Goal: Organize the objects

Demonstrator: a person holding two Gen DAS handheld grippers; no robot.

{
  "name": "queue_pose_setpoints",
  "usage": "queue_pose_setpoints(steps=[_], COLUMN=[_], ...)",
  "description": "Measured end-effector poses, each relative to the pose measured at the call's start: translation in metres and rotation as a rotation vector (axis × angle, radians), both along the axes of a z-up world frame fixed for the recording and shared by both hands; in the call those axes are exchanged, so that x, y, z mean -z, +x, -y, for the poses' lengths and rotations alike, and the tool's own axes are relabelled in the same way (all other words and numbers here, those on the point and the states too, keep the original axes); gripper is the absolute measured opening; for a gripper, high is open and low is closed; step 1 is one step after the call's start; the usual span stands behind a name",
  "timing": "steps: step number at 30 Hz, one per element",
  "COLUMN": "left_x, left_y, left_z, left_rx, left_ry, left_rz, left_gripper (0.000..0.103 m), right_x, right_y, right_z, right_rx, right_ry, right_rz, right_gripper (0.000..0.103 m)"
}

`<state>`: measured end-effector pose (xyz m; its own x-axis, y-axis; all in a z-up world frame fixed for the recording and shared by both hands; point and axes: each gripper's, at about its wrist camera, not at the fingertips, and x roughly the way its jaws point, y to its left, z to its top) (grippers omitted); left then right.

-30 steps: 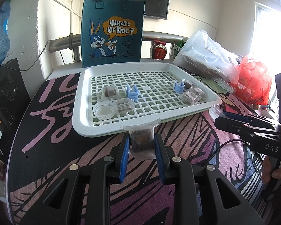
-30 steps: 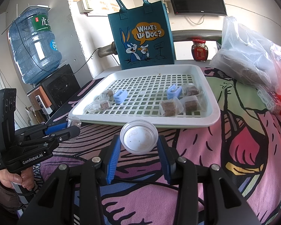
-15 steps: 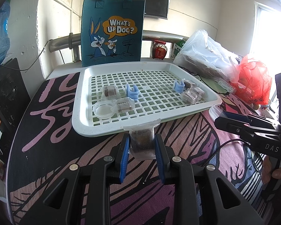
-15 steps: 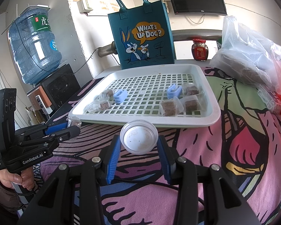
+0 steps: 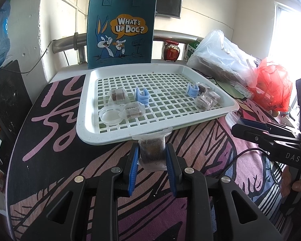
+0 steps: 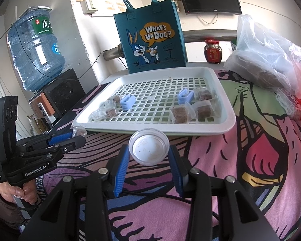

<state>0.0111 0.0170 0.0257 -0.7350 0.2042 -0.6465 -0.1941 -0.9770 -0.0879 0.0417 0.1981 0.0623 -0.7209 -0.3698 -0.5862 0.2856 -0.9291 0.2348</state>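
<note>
Left wrist view: patterned tablecloth, white tray, left gripper clamped on packet.

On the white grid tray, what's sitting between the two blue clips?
Nothing. In both wrist views the stretch of white grid tray between the left blue plastic clip and the right blue plastic clip is bare grid; the wrapped brown cubes lie outside them.
</note>
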Motion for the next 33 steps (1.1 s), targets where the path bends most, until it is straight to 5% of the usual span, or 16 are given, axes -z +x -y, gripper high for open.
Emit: queue_pose_setpoints(steps=[11, 22, 33], left_x=[-0.005, -0.047, -0.008], left_y=[-0.005, -0.052, -0.108], left_z=[0.018, 0.052, 0.026], left_rx=[-0.004, -0.092, -0.088], left_ry=[0.103, 0.1, 0.027], left_rz=[0.031, -0.039, 0.077], left_gripper=[0.025, 0.025, 0.025], right_x=[0.003, -0.063, -0.015], right_y=[-0.006, -0.038, -0.109], right_z=[-0.007, -0.045, -0.034], right_rx=[0.016, 0.081, 0.11], right_ry=[-0.012, -0.037, 0.113], right_rz=[0.033, -0.084, 0.059], right_gripper=[0.039, 0.039, 0.039])
